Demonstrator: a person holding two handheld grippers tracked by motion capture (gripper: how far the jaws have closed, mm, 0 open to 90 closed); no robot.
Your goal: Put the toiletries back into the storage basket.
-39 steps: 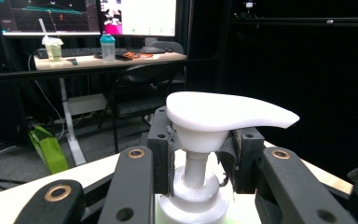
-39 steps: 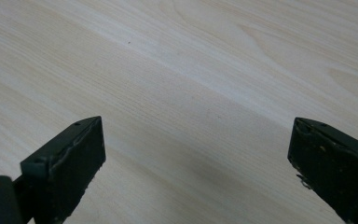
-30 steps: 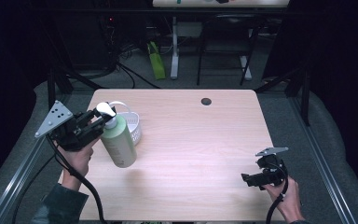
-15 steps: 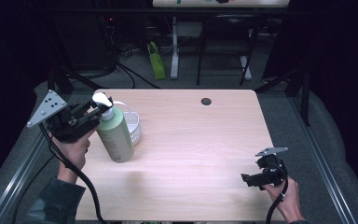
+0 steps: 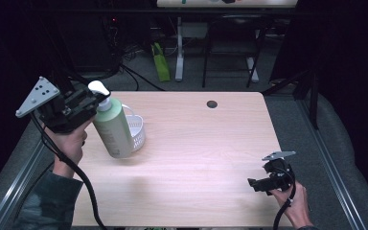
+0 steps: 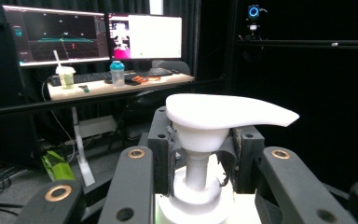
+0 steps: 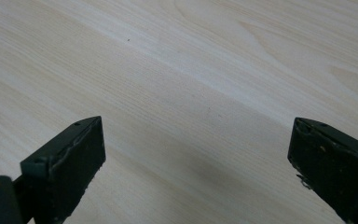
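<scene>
Left tongs (image 5: 92,98) at the tabletop's (image 5: 196,143) left edge, clamped on the neck of a green pump bottle (image 5: 112,129) just under its white pump head (image 5: 98,88) (left gripper view: the pads (image 6: 170,154) press the stem from both sides, spout (image 6: 233,112) sticking out past them to the right). Bottle leans, top toward the left hand (image 5: 69,143), base near the tabletop; can't tell if it touches. White basket (image 5: 135,130) right behind the bottle, touching or nearly so. Right tongs (image 5: 255,183) low at the near right corner, well apart from the bottle, spread wide (right gripper view: bare wood (image 7: 182,93) between the two black jaws, nothing held). Small dark round spot (image 5: 212,104) on the far side of the tabletop.
</scene>
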